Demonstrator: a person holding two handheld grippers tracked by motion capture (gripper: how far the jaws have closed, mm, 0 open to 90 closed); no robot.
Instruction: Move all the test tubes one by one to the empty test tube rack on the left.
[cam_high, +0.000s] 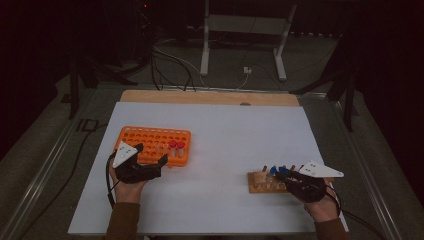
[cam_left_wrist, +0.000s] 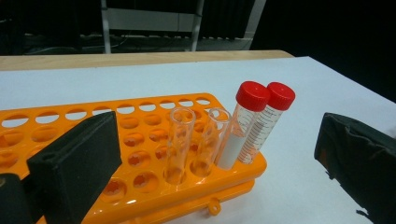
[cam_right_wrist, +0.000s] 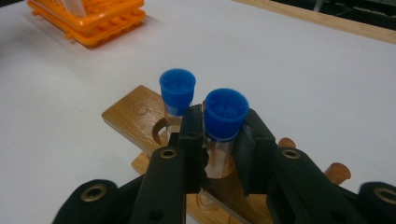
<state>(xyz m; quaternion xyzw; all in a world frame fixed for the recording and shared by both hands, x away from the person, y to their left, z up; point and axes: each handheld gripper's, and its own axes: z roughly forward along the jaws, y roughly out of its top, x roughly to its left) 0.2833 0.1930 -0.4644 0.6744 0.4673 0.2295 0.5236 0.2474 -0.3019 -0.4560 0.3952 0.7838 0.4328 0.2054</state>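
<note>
Blue-capped tube (cam_right_wrist: 225, 122) stands upright, cap up, in right tongs (cam_right_wrist: 219, 140).

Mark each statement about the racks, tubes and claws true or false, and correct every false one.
1. The right claw is closed on a blue-capped tube. True.
2. The orange rack holds two red-capped tubes. True.
3. The left claw grips a red-capped tube. False: its jaws stand open at the rack's end, holding nothing.
4. The blue-capped tubes stand in the orange rack. False: they stand in the wooden rack.
5. Two uncapped clear tubes stand beside the red-capped ones. True.
</note>
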